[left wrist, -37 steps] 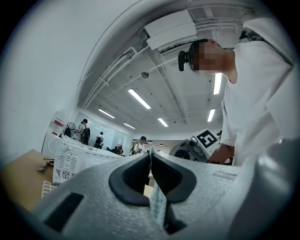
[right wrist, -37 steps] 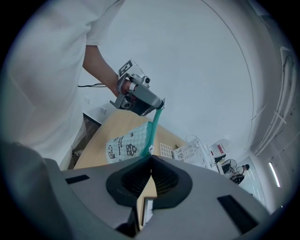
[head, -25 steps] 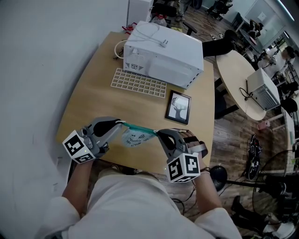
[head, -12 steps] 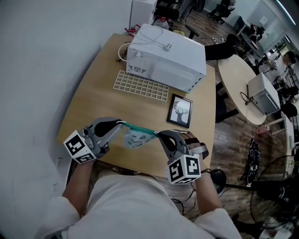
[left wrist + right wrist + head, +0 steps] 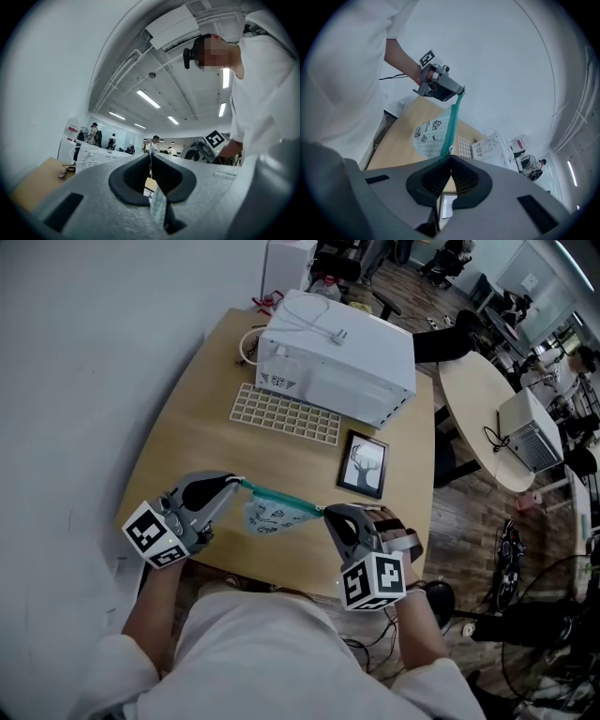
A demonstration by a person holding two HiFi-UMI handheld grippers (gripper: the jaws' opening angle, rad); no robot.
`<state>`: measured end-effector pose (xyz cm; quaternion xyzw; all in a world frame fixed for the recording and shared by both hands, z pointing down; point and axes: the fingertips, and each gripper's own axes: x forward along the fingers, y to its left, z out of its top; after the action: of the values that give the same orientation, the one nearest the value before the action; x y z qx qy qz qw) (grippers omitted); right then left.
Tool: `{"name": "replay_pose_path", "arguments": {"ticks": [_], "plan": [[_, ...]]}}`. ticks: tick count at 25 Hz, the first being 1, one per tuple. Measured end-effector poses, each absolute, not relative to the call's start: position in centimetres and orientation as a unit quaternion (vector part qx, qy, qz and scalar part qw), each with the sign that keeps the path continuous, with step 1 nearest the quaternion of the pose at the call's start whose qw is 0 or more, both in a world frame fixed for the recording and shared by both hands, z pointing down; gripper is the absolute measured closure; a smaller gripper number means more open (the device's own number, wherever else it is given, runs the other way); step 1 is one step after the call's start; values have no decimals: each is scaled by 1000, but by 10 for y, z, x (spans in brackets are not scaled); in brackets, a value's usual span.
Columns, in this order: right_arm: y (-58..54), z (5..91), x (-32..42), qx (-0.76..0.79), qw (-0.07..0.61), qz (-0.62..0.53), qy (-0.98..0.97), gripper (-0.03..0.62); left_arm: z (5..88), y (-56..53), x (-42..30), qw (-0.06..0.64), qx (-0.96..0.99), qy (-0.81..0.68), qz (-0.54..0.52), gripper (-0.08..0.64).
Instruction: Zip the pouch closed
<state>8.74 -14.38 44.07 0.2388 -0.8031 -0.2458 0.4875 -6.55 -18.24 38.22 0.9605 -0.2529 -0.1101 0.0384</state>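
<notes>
Noted pouch (image 5: 270, 514) hanging over near edge of worktop (image 5: 187, 442), teal zip (image 5: 281, 496) stretched taut along its top. Found left gripper (image 5: 241, 485) clenched on one end of the zip and right gripper (image 5: 325, 513) clenched on the other end. Could not see into pouch, so contents unknown. Recorded farther back on worktop: framed picture (image 5: 364, 465), white grid tray (image 5: 286, 414), white boxy appliance (image 5: 336, 357).
</notes>
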Motion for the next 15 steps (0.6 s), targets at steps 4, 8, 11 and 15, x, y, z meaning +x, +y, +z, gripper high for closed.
{"name": "replay_pose_path", "arguments": {"ticks": [4, 8, 11, 15], "plan": [[-143, 440, 86, 245, 483, -237, -807, 588, 380, -184, -66, 39, 959, -255, -115, 537], [-143, 439, 88, 254, 476, -230, -810, 588, 384, -183, -69, 48, 958, -258, -118, 537], [-141, 437, 88, 259, 469, -223, -814, 588, 386, -183, -72, 57, 956, -260, -124, 537], [-137, 443, 91, 261, 469, -208, -817, 586, 390, -181, -68, 62, 957, -256, -121, 537]]}}
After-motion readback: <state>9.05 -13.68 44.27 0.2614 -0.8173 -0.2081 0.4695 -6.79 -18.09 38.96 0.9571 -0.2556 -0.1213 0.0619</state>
